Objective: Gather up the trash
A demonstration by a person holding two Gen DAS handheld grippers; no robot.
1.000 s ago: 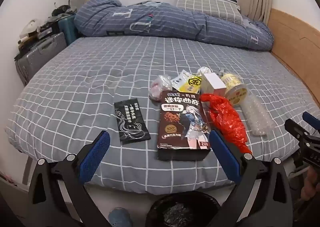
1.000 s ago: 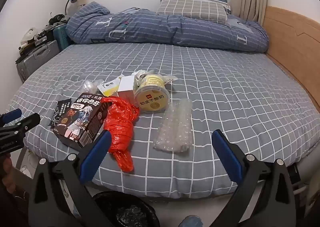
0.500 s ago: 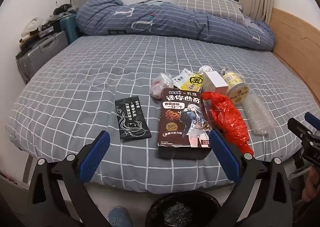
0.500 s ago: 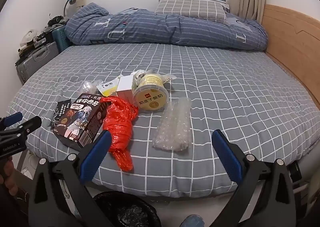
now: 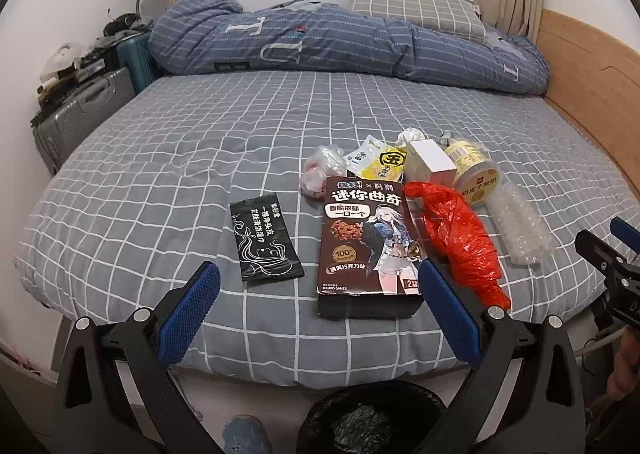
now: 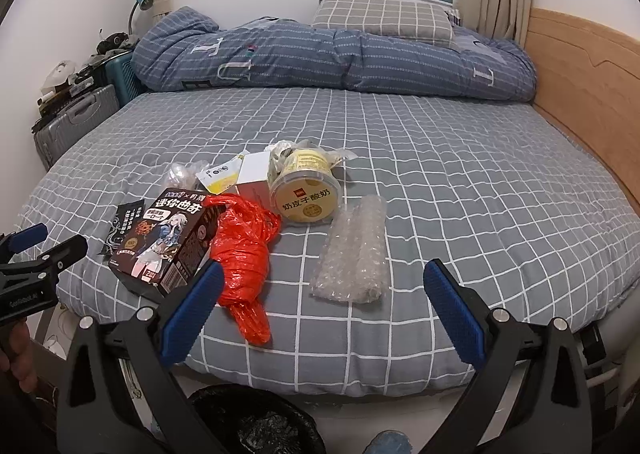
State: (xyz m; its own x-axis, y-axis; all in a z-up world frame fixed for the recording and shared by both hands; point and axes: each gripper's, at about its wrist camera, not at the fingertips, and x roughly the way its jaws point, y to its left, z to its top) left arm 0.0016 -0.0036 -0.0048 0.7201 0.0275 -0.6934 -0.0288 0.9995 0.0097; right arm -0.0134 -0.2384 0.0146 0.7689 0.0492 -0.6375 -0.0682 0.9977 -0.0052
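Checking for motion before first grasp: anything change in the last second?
Only a slight camera drift. Both grippers, left and right, stay open and empty. The brown cookie box, red plastic bag and clear bubble wrap lie as before on the grey checked bed.

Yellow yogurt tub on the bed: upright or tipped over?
Tipped. The yellow yogurt tub lies on its side on the bed, its round printed end facing the right wrist camera. Whether it is empty cannot be told.

The brown cookie box (image 5: 366, 238) reads "迷你曲奇", "100%" and "KURO GAMES". At its 2 o'clock, the yellow tub (image 6: 306, 190) reads "奶皮子酸奶". The blue quilt (image 5: 320, 42) bears "T" and "U".
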